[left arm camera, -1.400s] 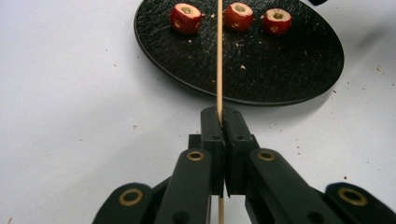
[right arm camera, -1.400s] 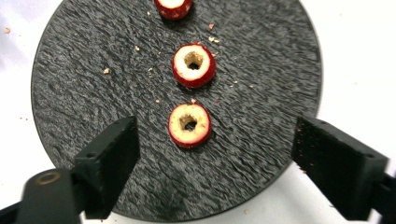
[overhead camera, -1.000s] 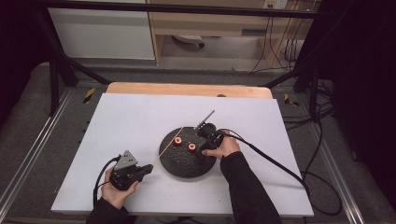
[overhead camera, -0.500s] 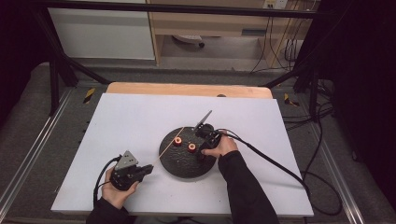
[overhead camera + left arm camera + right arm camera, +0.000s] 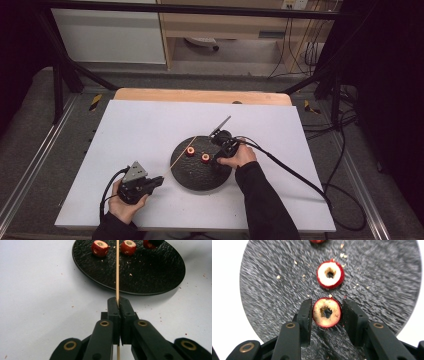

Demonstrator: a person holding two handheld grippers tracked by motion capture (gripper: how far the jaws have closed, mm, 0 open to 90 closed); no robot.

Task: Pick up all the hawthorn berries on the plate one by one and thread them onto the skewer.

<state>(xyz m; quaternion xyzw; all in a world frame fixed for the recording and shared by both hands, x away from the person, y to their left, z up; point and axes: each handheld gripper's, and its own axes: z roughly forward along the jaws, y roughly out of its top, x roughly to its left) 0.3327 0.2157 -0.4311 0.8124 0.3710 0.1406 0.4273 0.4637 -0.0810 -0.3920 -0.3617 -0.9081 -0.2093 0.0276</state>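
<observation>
The black plate (image 5: 200,172) is seen from above and well back in the high view. It is viewed closely along the table from the left gripper view (image 5: 150,272), and from directly above, nearer still, in the right gripper view (image 5: 267,290).

A thin wooden skewer (image 5: 117,270) crosses a rough, matt black plate (image 5: 150,272) on smooth white table (image 5: 150,130).

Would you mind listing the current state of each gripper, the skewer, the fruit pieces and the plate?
Left gripper: shut on the skewer.
Skewer: bare, reaching over the plate.
Right gripper: jaws just closed around the nearest fruit piece.
Nearest fruit piece: cored, hole up, between the jaws.
Other two fruit pieces: cored, loose on the plate.
Plate: flat on the table, crumb-strewn.
</observation>
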